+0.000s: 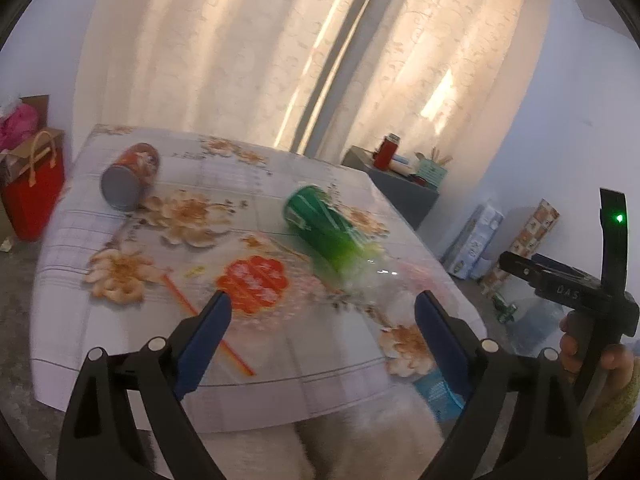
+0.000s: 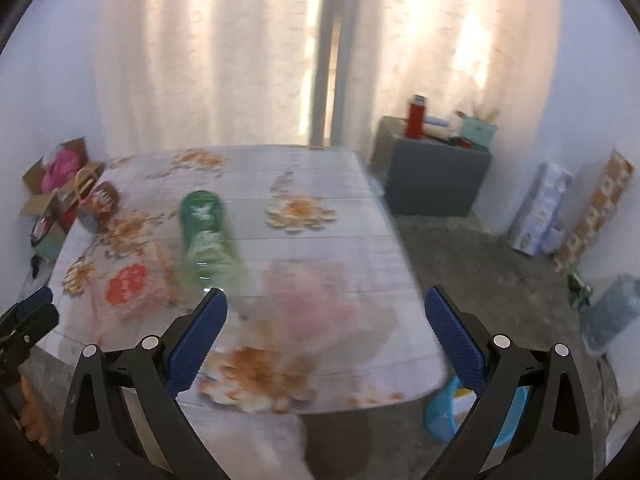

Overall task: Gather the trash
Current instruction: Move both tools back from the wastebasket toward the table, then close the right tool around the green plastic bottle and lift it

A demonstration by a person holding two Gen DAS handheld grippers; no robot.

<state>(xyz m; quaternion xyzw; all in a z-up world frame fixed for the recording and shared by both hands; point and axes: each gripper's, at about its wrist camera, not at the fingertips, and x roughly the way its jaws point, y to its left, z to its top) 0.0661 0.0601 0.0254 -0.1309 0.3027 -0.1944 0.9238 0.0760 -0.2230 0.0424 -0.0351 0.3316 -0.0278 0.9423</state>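
A green plastic bottle [image 1: 324,224] [image 2: 206,236] lies on its side in the middle of the flower-print table [image 1: 120,344]. A red can [image 1: 130,176] [image 2: 102,202] lies tipped over at the far left. Crumpled clear plastic [image 2: 316,304], pinkish in places, rests near the table's front, just beyond my right gripper [image 2: 326,312]. An orange straw [image 1: 208,320] lies by my left gripper [image 1: 324,312]. Both grippers hover above the near edge, jaws wide and open, with nothing between them.
A hand [image 1: 572,352] holds the right gripper's handle at the right. A blue bag [image 2: 444,420] sits below the table's front corner. A grey cabinet [image 2: 432,176] with a red flask stands at the back right, boxes [image 2: 540,212] lean on the right wall, and a red bag [image 1: 34,196] stands at the left.
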